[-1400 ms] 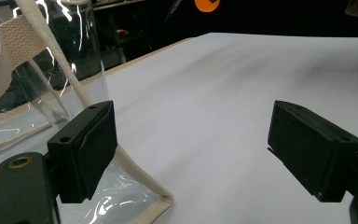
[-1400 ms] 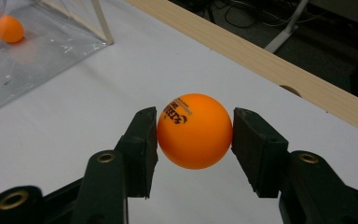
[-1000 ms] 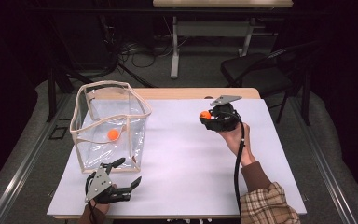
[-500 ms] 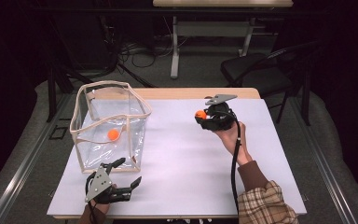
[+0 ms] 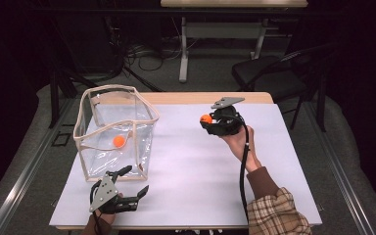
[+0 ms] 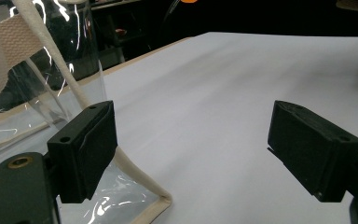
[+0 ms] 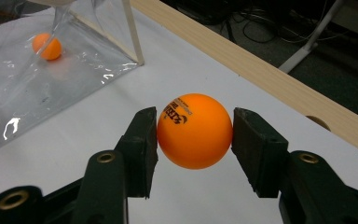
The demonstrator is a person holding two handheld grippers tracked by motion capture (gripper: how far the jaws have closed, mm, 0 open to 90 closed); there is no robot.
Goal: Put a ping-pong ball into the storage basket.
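While the counter point(image 5: 191, 171) lay white under both hands, its wooden far edge ran just beyond the right tongs point(image 5: 206, 121). Next in size was a clear bag point(image 5: 115, 132) with a cream fabric rim, which stood upright and open-topped well to the left of the right tongs and just ahead of the left tongs point(image 5: 132, 183); in the left gripper view its near bottom corner point(image 6: 161, 203) sat just beside the left-hand jaw, and I could not tell whether they touched. The left tongs point(image 6: 191, 154) stood wide, with nothing but bare counter between the two black jaws, low near the front edge of the counter. The right tongs point(image 7: 195, 135), held up in the person's right hand point(image 5: 237, 144) above the far part of the counter, were clamped on an orange ball point(image 7: 195, 130), one pad pressed to each side of it and its black printed lettering turned toward the left-hand jaw. In the high view that ball point(image 5: 206, 118) showed at the tip of the right tongs, facing the bag. A second orange ball point(image 5: 119, 141) lay on the bottom inside the bag, well apart from the right tongs and beyond the left tongs; the right gripper view showed it point(image 7: 46, 46) through the clear wall.
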